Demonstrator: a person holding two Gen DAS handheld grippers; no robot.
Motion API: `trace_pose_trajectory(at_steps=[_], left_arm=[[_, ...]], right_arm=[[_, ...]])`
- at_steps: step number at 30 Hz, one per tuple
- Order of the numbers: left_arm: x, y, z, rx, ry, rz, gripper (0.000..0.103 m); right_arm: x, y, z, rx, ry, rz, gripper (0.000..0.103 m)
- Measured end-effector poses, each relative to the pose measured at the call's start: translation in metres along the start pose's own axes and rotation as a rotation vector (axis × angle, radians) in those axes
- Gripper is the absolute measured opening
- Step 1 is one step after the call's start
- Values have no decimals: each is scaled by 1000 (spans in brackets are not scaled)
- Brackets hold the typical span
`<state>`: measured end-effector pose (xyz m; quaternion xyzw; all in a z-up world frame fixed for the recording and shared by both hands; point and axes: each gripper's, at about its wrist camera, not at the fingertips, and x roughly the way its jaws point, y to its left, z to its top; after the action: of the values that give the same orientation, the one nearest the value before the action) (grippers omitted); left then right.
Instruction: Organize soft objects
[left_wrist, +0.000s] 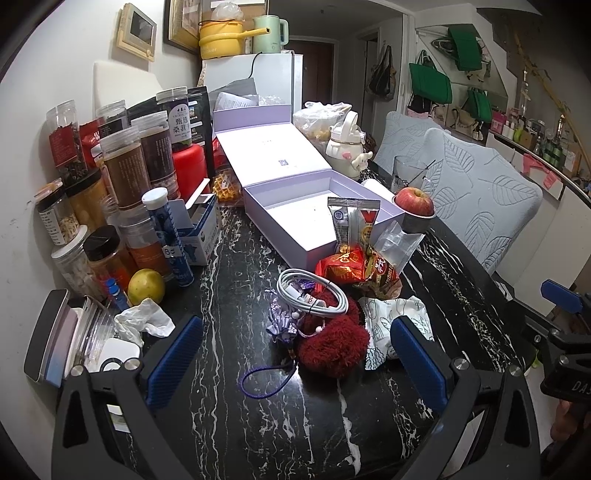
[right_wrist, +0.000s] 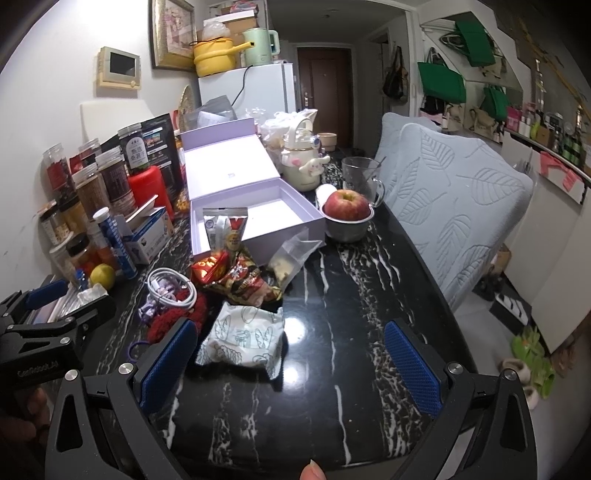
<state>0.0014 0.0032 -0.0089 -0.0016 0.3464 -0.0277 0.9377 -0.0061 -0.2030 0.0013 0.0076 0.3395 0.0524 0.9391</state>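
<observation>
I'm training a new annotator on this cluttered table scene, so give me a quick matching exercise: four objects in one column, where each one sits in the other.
Things:
1. apple
2. white cable
3. lemon
4. silver snack pouch

Places:
A. beside the jars at the left
B. coiled on the red fluffy item
C. leaning at the front wall of the open lavender box
D. in a small metal bowl

Pairs: 1-D, 2-B, 3-A, 4-C

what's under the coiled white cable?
The coiled white charging cable lies on a fuzzy dark-red plush item and a purple tasselled charm, beside red snack packets. Whatever sits beneath the plush is hidden.
</observation>
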Motion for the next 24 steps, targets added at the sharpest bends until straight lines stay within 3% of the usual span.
trace_pose_trajectory(at_steps=[24], left_arm=[[14, 11, -10, -6, 26, -35, 103]], right_arm=[[24, 8, -6, 2, 56, 31, 103]])
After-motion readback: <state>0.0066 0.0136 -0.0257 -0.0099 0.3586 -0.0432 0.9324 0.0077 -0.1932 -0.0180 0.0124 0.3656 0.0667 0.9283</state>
